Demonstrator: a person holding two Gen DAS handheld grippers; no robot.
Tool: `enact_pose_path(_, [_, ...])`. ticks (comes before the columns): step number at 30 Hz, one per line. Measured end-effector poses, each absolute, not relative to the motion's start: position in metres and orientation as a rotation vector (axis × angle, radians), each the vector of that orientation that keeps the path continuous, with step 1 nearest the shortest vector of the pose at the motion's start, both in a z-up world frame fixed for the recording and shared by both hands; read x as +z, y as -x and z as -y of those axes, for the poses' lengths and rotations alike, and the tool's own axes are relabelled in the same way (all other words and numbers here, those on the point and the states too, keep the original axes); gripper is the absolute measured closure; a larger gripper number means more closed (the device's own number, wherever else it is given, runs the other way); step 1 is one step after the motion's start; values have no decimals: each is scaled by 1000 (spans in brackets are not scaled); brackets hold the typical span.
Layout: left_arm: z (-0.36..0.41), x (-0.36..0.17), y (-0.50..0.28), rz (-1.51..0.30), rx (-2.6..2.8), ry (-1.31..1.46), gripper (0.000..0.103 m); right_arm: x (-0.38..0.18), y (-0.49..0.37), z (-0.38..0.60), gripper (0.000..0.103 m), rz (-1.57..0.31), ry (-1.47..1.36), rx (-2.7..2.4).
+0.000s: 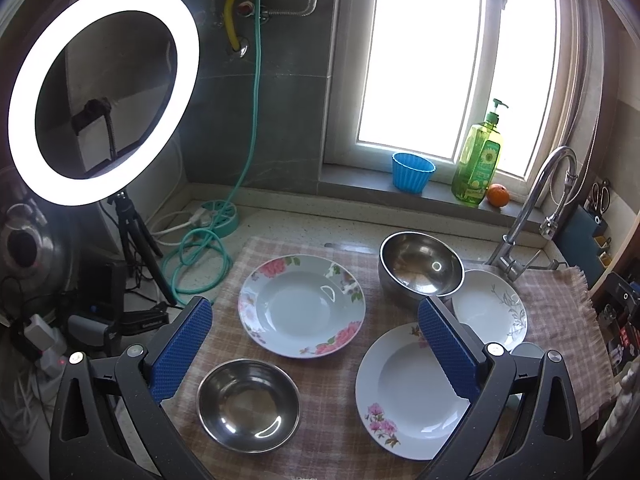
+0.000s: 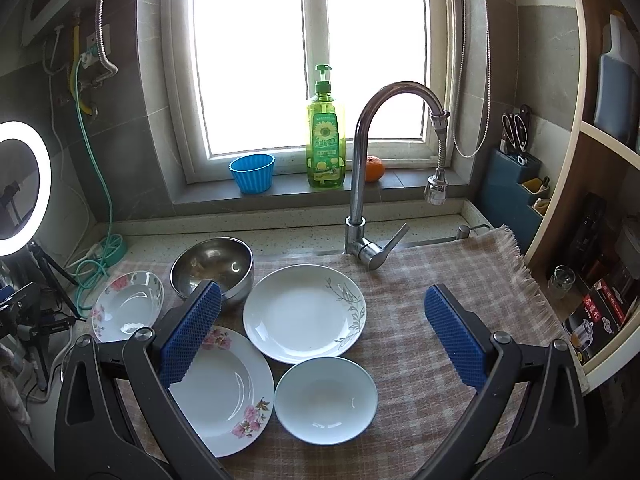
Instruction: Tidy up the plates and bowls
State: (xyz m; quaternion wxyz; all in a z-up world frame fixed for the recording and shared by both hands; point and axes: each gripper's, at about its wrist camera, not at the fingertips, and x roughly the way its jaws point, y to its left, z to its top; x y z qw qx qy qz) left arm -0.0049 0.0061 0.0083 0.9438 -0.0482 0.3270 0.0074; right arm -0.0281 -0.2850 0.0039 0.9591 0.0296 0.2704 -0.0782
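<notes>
Holding both tongs raised above the checked cloth [image 2: 440,280], tilted down toward the crockery, we list what lies beneath; neither touches anything.

Left gripper [image 1: 316,344]: blue pads spread wide, nothing between them; aimed forward and downward. Between its fingers, toward the tips, the deep rose-rimmed plate [image 1: 302,306]; nearer the base, closer to the left finger, the shallow steel bowl [image 1: 248,405]; under and beside the right finger, the pink-flowered plate [image 1: 408,392]; beyond the tip of the right finger, the deep steel bowl [image 1: 420,266]; past that finger to the right, the grey-leaf plate [image 1: 490,310], partly behind it.

Right gripper [image 2: 324,336]: likewise fully parted and empty; same downward tilt. Between its fingers, toward the tips, the grey-leaf plate [image 2: 304,314]; nearer the base, the plain white bowl [image 2: 326,400], its rim just beside that plate; under the left finger, the pink-flowered plate [image 2: 228,392]; beyond that finger's tip, the deep steel bowl [image 2: 212,270]; further left, the deep rose-rimmed plate [image 2: 128,306].

Ahead of both, well apart from the crockery: faucet [image 2: 360,184]; on the sill, blue cup [image 2: 252,172], green soap bottle [image 2: 325,136] and orange [image 2: 374,169]; far left, a lit ring light [image 1: 102,92].

We cannot see the hands carrying the tongs.
</notes>
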Motion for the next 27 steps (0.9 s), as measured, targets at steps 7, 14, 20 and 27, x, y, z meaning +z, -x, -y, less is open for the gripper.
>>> enact_pose_path(7, [-8, 8, 6, -664, 15, 96, 1, 3, 29, 285, 0, -550, -60, -155])
enact_pose_path(14, [-9, 8, 7, -663, 13, 98, 1, 3, 28, 284, 0, -547, -59, -154])
enact_pose_path(20, [-8, 9, 7, -663, 14, 97, 1, 4, 28, 282, 0, -549, -59, -152])
enact_pose_path(27, [-9, 11, 7, -659, 16, 96, 1, 3, 27, 282, 0, -548, -57, -152])
